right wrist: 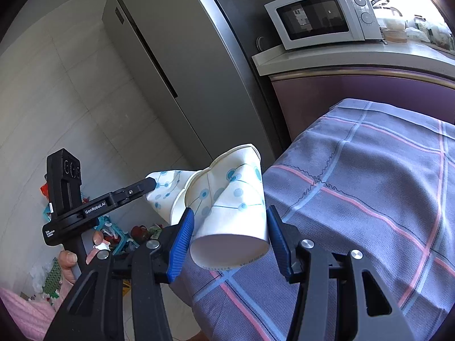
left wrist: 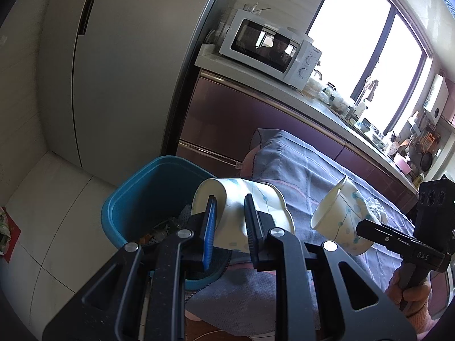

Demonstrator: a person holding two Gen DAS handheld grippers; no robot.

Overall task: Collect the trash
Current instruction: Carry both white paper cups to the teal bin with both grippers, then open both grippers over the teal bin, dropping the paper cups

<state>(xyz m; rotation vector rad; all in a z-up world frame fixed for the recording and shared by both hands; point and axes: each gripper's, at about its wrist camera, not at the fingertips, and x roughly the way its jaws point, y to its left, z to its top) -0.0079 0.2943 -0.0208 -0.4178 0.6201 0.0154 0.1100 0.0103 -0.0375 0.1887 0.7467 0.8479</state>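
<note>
My left gripper [left wrist: 230,224] is shut on a crushed white paper cup with blue dots [left wrist: 236,199], held at the table's left end beside and partly above a blue trash bin [left wrist: 136,199] that has litter in it. My right gripper [right wrist: 230,241] is shut on a second crushed paper cup [right wrist: 227,216], held over the cloth-covered table [right wrist: 369,199]. That second cup [left wrist: 338,216] and the right gripper's body [left wrist: 398,241] show at the right of the left wrist view. The left gripper's body [right wrist: 85,207] and its cup [right wrist: 167,190] show at the left of the right wrist view.
A grey fridge [left wrist: 113,71] stands behind the bin. A purple cabinet and counter [left wrist: 256,119] carry a white microwave [left wrist: 270,48] and kitchen clutter. Colourful litter [right wrist: 119,233] lies on the tiled floor. A crumpled white wad [left wrist: 375,204] lies on the cloth.
</note>
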